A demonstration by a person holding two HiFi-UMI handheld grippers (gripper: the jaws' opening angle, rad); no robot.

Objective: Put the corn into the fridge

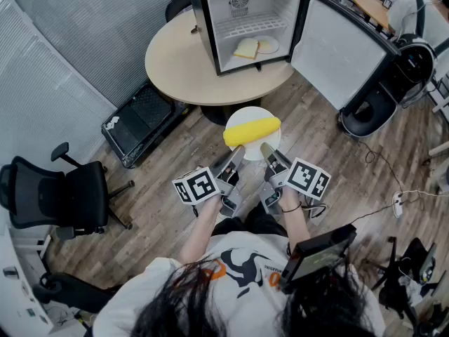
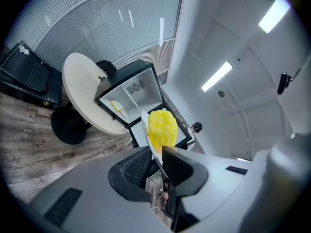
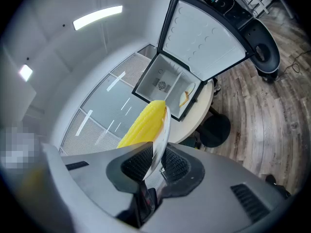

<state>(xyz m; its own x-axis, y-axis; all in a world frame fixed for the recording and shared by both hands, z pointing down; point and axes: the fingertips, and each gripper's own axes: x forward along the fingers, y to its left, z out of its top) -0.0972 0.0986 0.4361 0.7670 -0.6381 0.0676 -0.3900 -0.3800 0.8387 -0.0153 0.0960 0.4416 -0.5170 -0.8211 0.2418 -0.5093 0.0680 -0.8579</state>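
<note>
A yellow corn cob [image 1: 251, 129] lies across a white plate [image 1: 253, 117] held in the air in front of the round table. My left gripper [image 1: 234, 156] is shut on the plate's near left rim, my right gripper [image 1: 269, 153] on its near right rim. In the left gripper view the plate [image 2: 147, 130] stands edge-on between the jaws with the corn [image 2: 162, 127] on it. The right gripper view shows the plate [image 3: 162, 137] the same way, corn [image 3: 142, 124] to its left. The small black fridge [image 1: 247, 24] stands on the table with its door [image 1: 339, 48] swung open to the right.
The fridge's lower shelf holds a slice of bread [image 1: 247, 48] and a small plate [image 1: 267, 45]. The round beige table [image 1: 175, 65] stands on a wooden floor. A black office chair [image 1: 59, 195] is at the left and a black crate [image 1: 140, 121] beside the table.
</note>
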